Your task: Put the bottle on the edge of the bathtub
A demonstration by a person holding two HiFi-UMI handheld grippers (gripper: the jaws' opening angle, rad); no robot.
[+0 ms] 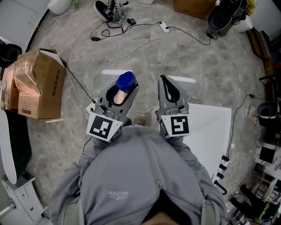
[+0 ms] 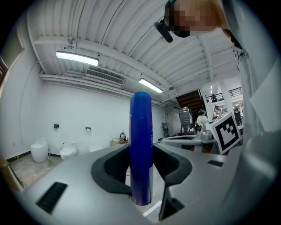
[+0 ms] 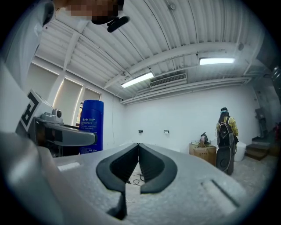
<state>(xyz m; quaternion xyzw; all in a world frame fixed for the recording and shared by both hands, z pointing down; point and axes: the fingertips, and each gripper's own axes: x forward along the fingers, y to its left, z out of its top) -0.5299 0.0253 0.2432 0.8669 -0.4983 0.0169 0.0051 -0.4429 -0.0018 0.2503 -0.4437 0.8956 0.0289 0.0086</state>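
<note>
A blue bottle (image 1: 126, 80) with a rounded blue cap stands upright between the jaws of my left gripper (image 1: 117, 94), which is shut on it. In the left gripper view the bottle (image 2: 141, 145) fills the gap of the left gripper (image 2: 141, 162), both dark pads pressing its sides. My right gripper (image 1: 164, 81) is held close beside it, shut with nothing in it. In the right gripper view the right gripper (image 3: 138, 149) has its pads meeting, and the bottle (image 3: 91, 126) shows at the left. Both grippers are held in front of the person's chest, above the floor.
A torn cardboard box (image 1: 39, 83) sits on the floor at the left. Cables (image 1: 127, 30) and a shoe (image 1: 107, 11) lie ahead. A white panel (image 1: 210, 132) lies at the right. Toilets (image 2: 39, 151) stand by the far wall. A person with a backpack (image 3: 226, 136) stands at the right.
</note>
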